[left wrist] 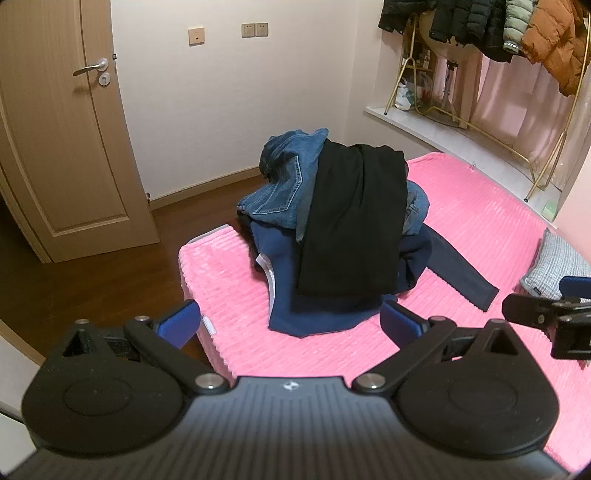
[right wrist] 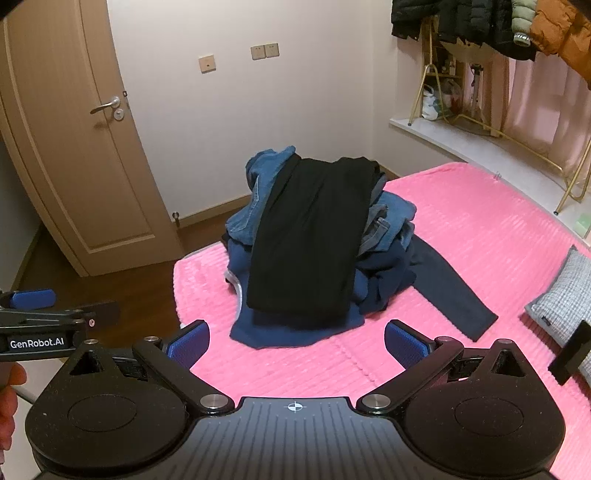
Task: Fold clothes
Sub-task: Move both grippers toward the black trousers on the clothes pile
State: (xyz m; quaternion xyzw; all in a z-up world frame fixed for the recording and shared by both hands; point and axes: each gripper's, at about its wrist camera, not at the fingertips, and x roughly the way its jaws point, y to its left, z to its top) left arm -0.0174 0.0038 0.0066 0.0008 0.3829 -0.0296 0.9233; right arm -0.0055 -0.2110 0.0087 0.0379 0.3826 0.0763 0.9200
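Observation:
A heap of clothes lies near the far corner of the pink bed (left wrist: 461, 229) (right wrist: 480, 236). A black garment (left wrist: 351, 221) (right wrist: 310, 236) is draped over the top of blue jeans (left wrist: 284, 177) (right wrist: 258, 199), with a navy top (left wrist: 314, 317) (right wrist: 280, 328) underneath and its sleeve (left wrist: 461, 273) (right wrist: 454, 291) spread to the right. My left gripper (left wrist: 291, 325) is open and empty, short of the heap. My right gripper (right wrist: 297, 343) is open and empty too, just in front of the navy hem.
A wooden door (left wrist: 62, 147) (right wrist: 74, 155) stands at the left over brown floor (left wrist: 85, 288). A gold clothes rack with coats (left wrist: 517, 33) (right wrist: 517, 29) stands on the window ledge at the right. A checked pillow (left wrist: 557, 266) (right wrist: 569, 295) lies at the bed's right side.

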